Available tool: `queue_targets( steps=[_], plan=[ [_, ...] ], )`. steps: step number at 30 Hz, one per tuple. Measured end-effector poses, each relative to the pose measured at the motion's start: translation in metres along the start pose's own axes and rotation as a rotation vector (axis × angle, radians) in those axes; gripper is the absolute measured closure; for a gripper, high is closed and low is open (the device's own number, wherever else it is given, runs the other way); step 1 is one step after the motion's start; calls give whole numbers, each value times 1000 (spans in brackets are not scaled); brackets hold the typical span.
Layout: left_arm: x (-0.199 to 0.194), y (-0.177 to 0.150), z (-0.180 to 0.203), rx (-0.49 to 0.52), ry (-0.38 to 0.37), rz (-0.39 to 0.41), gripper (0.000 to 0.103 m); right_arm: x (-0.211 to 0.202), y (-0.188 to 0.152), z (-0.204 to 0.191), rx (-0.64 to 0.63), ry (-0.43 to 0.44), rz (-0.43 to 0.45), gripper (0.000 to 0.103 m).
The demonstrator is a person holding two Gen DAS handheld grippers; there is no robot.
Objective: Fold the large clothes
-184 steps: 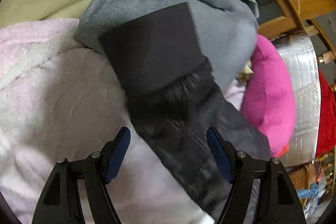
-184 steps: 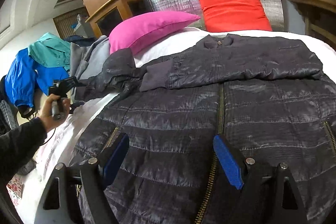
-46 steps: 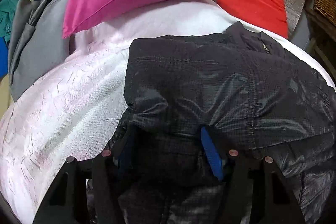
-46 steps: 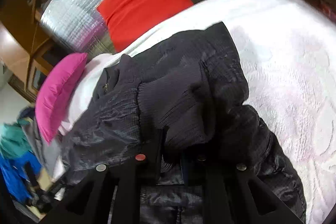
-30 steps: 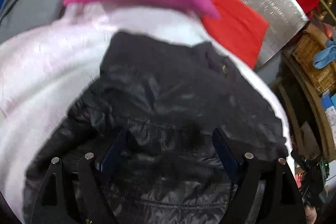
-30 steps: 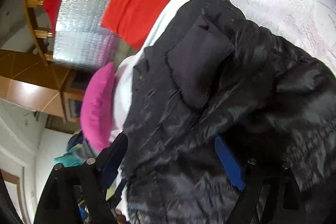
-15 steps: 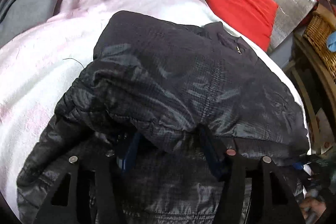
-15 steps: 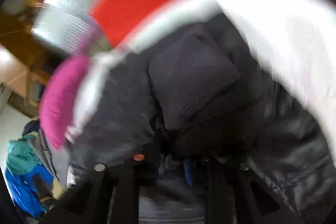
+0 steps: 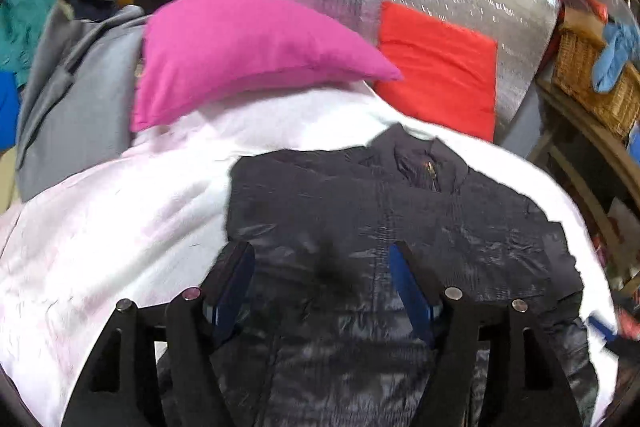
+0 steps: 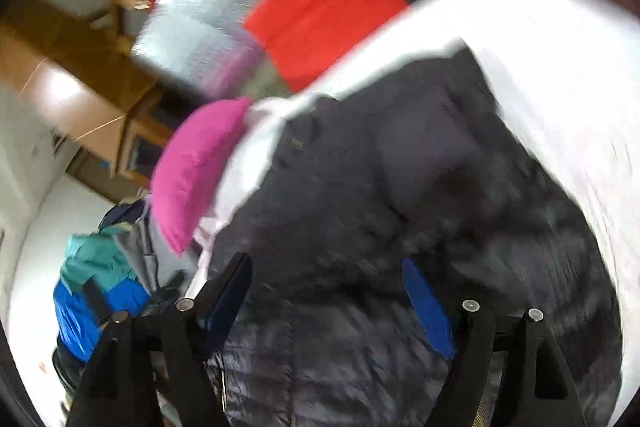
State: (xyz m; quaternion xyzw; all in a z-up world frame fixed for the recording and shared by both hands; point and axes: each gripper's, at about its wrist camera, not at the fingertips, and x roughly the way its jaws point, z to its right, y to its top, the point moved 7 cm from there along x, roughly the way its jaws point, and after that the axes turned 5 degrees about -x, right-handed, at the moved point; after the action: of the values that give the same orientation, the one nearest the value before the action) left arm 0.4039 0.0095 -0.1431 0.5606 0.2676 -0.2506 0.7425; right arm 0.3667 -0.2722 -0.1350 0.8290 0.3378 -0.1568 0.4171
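The left gripper [image 9: 320, 287], low in the frame's centre, is standing with its jaws parted and nothing pinched; they have just been opening off the fold of dark puffer jacket [image 9: 400, 227] they were clamped on half a second ago. The right gripper [image 10: 326, 301], also at bottom centre, has likewise just been opening wide and is hanging free over the jacket [image 10: 400, 207], its frame smeared by motion. Both are now sitting higher above the cloth than a moment ago, so this fold looks laid down and released.

The jacket is lying mid-frame on the white bedspread [image 9: 120, 227], collar toward the top, its left edge straight and its right side near the bed's edge. The pink pillow [image 9: 240, 47] and red cushion [image 9: 436, 67] are crowding the upper frame; bare bedspread at left is offering working room.
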Motion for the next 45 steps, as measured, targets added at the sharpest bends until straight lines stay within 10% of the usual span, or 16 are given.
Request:
queue_targets(
  steps=[5,11,23,31,45],
  plan=[
    [39,-10,14,65,52,-37,32,24,37,-13,-132,-60,70,22],
    [79,-40,9,126,113,-117,29,96,33,59,-2,-184,-90,34],
    [31,-22,-11,64,109,-34,28,58,23,-16,-180,-183,8,24],
    [64,-42,-16,125,158,-130,27,114,-26,-18,-389,-357,-165,23],
    [-83,-93,-114,-18,34,-101,24,-80,-87,13,-297,-346,-53,19]
  ],
)
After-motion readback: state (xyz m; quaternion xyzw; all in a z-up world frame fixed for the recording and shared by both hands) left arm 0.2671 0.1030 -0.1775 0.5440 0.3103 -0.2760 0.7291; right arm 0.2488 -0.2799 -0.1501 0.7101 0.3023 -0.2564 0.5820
